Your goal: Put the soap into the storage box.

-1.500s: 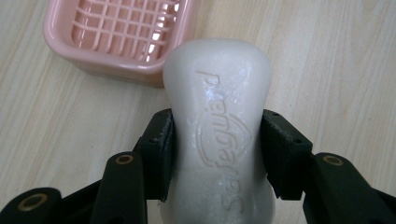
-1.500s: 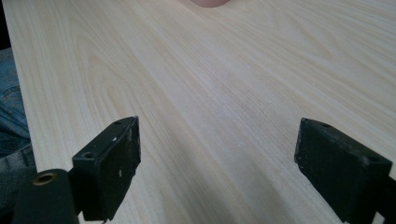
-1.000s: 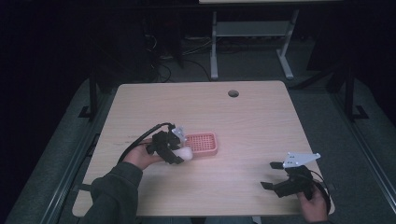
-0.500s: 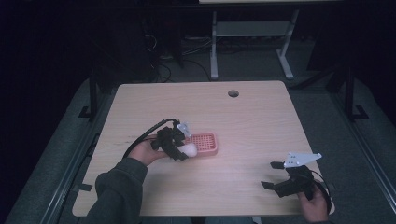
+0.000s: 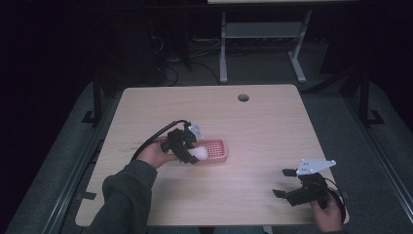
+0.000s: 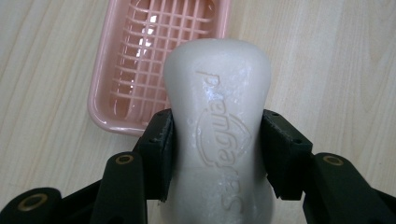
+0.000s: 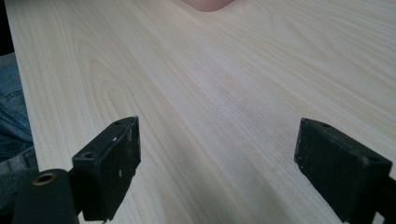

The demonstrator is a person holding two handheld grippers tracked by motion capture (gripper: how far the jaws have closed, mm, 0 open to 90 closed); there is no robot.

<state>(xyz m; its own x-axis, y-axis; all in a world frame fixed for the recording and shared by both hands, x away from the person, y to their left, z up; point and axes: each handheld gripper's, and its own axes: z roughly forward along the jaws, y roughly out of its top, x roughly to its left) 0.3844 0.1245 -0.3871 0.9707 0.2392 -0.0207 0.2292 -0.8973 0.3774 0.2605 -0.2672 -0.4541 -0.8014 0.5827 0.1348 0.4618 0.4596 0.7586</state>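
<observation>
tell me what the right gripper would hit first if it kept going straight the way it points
Probably nothing close: the open right gripper faces bare table. Far ahead sits the pink soap dish, though depth is hard to judge.

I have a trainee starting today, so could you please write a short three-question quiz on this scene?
1. True or false: the left gripper is shut on the soap.
2. What colour is the tray? A pink, B blue, C green.
3. Fill in: the right gripper hovers with its jaws ____ over the table.

Key: 1 true; 2 A; 3 open.
</observation>
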